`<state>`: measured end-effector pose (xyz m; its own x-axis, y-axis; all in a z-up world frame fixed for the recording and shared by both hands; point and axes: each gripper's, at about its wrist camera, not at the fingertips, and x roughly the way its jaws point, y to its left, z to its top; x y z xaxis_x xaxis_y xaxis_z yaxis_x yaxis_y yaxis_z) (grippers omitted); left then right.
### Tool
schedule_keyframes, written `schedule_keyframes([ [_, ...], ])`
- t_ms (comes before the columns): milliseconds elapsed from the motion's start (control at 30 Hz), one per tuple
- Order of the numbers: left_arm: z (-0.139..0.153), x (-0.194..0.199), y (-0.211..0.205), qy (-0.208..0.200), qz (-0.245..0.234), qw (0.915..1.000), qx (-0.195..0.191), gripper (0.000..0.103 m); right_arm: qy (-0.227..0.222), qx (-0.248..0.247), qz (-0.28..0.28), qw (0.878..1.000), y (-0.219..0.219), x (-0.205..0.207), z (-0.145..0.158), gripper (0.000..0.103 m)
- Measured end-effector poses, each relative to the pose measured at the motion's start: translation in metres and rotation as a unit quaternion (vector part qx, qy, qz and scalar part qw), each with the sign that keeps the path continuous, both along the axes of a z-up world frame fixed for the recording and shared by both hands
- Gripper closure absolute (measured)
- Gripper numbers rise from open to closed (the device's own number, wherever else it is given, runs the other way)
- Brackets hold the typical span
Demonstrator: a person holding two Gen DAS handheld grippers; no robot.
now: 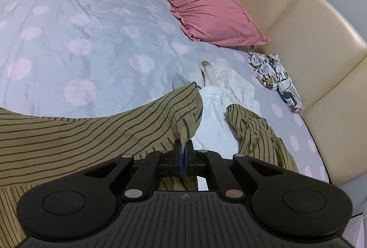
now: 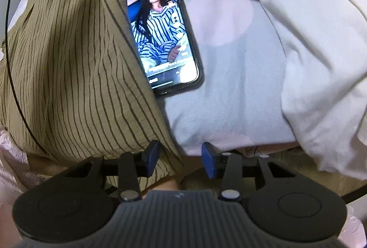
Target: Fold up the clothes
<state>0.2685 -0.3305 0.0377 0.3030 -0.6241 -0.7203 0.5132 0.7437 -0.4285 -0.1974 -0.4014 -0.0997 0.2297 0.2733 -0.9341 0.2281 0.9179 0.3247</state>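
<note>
Pinching a fold of the striped shirt (image 1: 68,133) right between its blue pads, the left gripper (image 1: 183,151) is clamped tight on the fabric, no gap showing at all. The shirt is a tan/olive thing with thin dark pinstripes, kinda crinkly, and it drapes from that gripper off to the left across the near edge of the bed, with another bunched-up part of it lying just to the right on a white garment (image 1: 215,119). Over in the right wrist view, the right gripper (image 2: 181,160) has its jaws spread wide, with the shirt's edge hanging between the pads but nothing squeezed. The shirt there covers the left side of a phone (image 2: 167,34) lying screen-up on the bedspread (image 1: 91,29), screen lit. Farther out, the bedspread is pale blue-grey with big pink dots, pretty wrinkled. A black-and-white printed cloth (image 1: 275,78) sits crumpled near the cream padded headboard (image 1: 309,18), and a pink pillow (image 1: 211,9) leans up against the headboard at the far end.
</note>
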Motion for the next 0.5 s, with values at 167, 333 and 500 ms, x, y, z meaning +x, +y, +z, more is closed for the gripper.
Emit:
schedule_keyframes([
  [167,0.002,0.000,0.007,0.002,0.007,1.0000,-0.004,0.103,-0.015,0.017,-0.004,1.000,0.004,0.004,-0.001,0.102],
  [333,0.007,-0.001,0.017,0.000,0.003,1.0000,-0.006,0.103,-0.039,0.009,0.019,0.999,0.018,-0.001,0.018,0.103],
  [500,0.014,-0.001,0.033,0.001,0.007,0.9999,-0.013,0.103,-0.058,0.002,0.040,0.997,0.037,-0.001,0.038,0.103],
])
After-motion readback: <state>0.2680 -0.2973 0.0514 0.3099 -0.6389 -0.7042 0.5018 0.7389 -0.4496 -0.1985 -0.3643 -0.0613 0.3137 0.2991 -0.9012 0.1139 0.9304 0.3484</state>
